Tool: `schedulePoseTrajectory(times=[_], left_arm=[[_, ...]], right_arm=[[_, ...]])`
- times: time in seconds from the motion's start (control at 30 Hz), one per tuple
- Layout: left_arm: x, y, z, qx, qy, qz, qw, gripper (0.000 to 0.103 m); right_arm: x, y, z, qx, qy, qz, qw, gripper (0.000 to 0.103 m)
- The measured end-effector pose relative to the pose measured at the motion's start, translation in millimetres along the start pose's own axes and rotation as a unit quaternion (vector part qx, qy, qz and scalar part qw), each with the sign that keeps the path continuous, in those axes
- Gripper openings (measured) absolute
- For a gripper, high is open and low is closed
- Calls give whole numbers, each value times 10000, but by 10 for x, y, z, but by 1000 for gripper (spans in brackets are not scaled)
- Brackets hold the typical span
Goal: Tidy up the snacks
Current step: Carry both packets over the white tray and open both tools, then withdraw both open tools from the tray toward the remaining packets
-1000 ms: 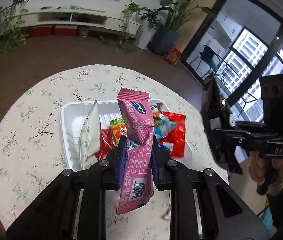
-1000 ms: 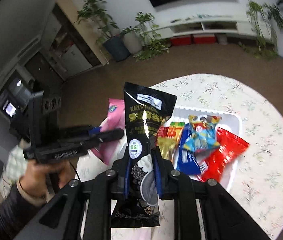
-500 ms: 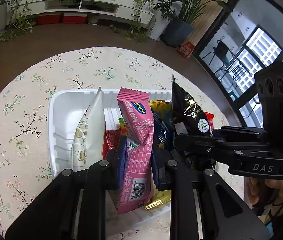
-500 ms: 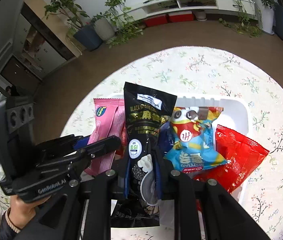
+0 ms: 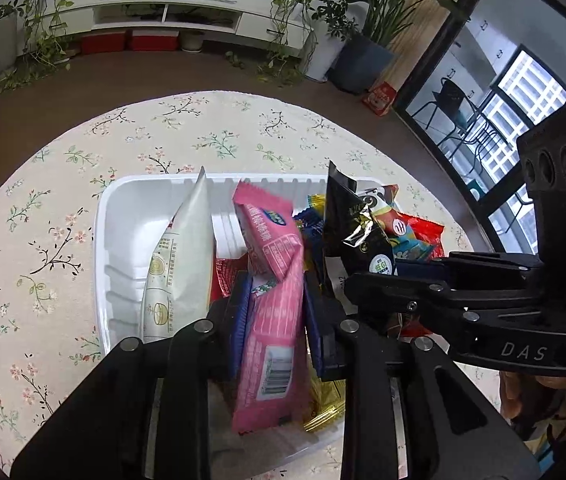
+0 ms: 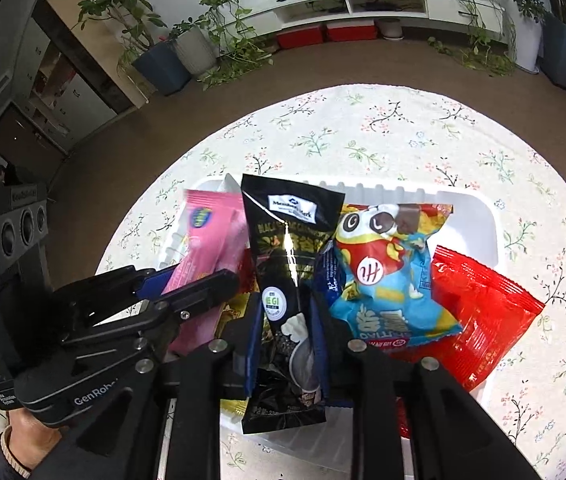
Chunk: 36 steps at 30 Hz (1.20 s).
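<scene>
Snacks have come down from above into the white tray (image 5: 101, 248) at worktop centre; both grippers' fingers are opening, pink packet (image 5: 273, 300) and black packet (image 6: 289, 292) between them, release beginning

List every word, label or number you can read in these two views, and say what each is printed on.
"DAS": side of the black right claw.
"GenRobo…", cut off: body of the black left claw.
"EGI": round sticker on the black foil snack packet.
"Member's Mark", partly blurred: white label at that packet's top.
Pink snack wrapper: barcode and small print unreadable.
Blue cartoon snack bag: lettering illegible.
</scene>
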State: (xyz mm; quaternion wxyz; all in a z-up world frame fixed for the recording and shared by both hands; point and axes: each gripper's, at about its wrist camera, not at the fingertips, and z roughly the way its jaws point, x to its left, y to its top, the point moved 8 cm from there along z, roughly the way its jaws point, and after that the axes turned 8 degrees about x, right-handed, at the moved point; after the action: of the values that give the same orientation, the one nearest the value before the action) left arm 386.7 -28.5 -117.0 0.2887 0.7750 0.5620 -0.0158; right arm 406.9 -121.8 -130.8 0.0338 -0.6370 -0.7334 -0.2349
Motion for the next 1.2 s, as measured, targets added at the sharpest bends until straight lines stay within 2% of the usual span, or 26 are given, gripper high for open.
schedulePoseTrajectory(times=[0.13, 0.2, 0.27, 0.3, 0.4, 0.43, 0.53, 0.6, 0.63, 0.7, 0.8, 0.93, 1.07, 1.2], left_arm=[[-18, -3, 24, -19, 45, -11, 10000, 24], [-18, 15, 12, -51, 65, 9, 10000, 26], [-27, 18, -12, -95, 117, 34, 9999, 34], [-35, 20, -34, -133, 124, 37, 9998, 47], [-44, 8, -118, -224, 148, 34, 9996, 63], [-53, -2, -143, -251, 146, 50, 9996, 67], [-169, -74, -263, -341, 222, 179, 9990, 72], [-260, -157, -384, -425, 201, 267, 9985, 78], [-300, -196, -442, -454, 237, 302, 9982, 88], [-378, -298, -543, -527, 340, 356, 9974, 99], [-461, -472, -674, -693, 538, 419, 9953, 102], [-522, -805, -737, -690, 1031, 300, 9918, 103], [-632, -1124, -807, -774, 1112, 219, 9905, 103], [-896, -1490, -759, -548, 1005, 259, 9931, 103]], right_arm=[[29, -7, -21, -24, 2, -44, 10000, 27], [22, -45, -76, -57, -14, -99, 9999, 33], [34, -55, -133, -111, -60, -152, 9998, 36], [36, -59, -162, -132, -58, -153, 9998, 36], [33, -73, -297, -262, 13, -118, 9996, 37], [27, -80, -359, -316, 26, -128, 9994, 37], [52, -148, -560, -470, 36, -213, 9987, 40], [93, -243, -742, -598, 80, -324, 9976, 54], [113, -296, -844, -677, 143, -377, 9969, 58], [184, -450, -1050, -861, 315, -525, 9944, 73], [191, -709, -1333, -1134, 348, -687, 9906, 80], [109, -1094, -1610, -1366, 456, -561, 9880, 84], [46, -1579, -1713, -1415, 388, -485, 9880, 86], [13, -1946, -1718, -1365, 303, -459, 9891, 86]])
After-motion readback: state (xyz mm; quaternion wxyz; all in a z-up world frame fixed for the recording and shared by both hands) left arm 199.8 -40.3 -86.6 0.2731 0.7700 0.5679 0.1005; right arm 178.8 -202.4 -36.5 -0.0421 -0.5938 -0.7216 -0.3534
